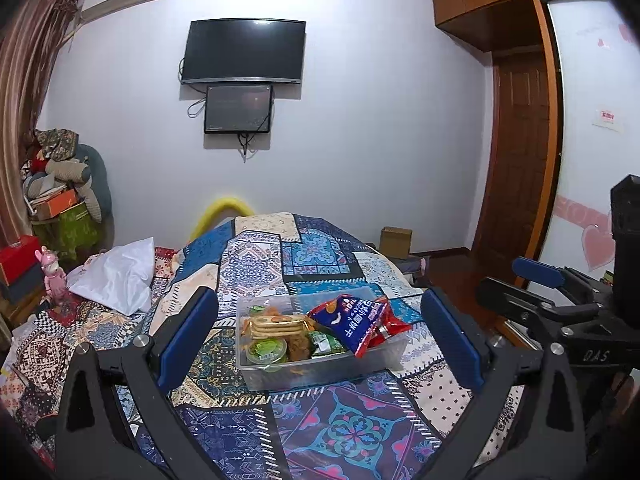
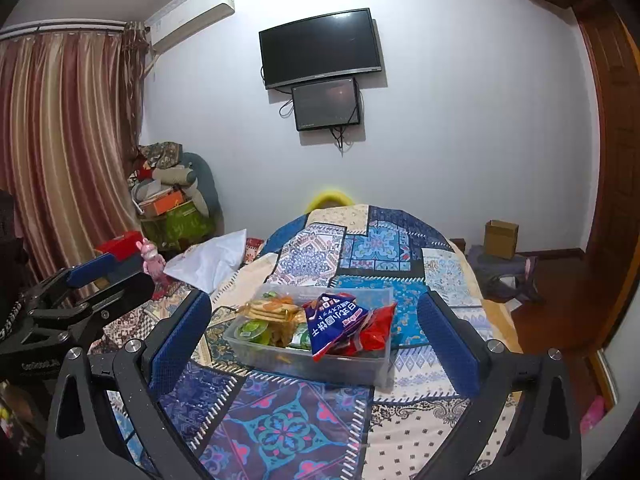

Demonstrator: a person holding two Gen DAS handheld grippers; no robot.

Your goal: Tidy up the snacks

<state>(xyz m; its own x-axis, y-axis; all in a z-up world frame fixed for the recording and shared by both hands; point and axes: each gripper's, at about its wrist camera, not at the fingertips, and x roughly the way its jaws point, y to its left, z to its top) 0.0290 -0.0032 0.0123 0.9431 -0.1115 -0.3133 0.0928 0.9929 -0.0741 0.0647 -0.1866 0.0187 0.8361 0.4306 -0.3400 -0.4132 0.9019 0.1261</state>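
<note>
A clear plastic bin (image 1: pixel 372 362) (image 2: pixel 376 364) sits on a patchwork-covered table (image 1: pixel 320 420) (image 2: pixel 288 428). Inside lie a blue-and-red snack bag (image 1: pixel 354 322) (image 2: pixel 334 324), a red packet (image 2: pixel 376 330), a cracker pack (image 1: pixel 276 324) (image 2: pixel 272 312), a green jelly cup (image 1: pixel 266 350) (image 2: pixel 252 328) and other small snacks. My left gripper (image 1: pixel 320 336) stands open, back from the bin, with nothing between its fingers. My right gripper (image 2: pixel 316 340) is open too, likewise short of the bin and holding nothing. Each gripper shows at the other view's edge.
A white plastic bag (image 1: pixel 116 276) (image 2: pixel 212 260) lies on the cloth at the left. A pink figurine (image 1: pixel 54 276) and red box (image 1: pixel 18 258) stand further left. A cardboard box (image 2: pixel 500 238) rests on the floor at the right, near a wooden door (image 1: pixel 520 152).
</note>
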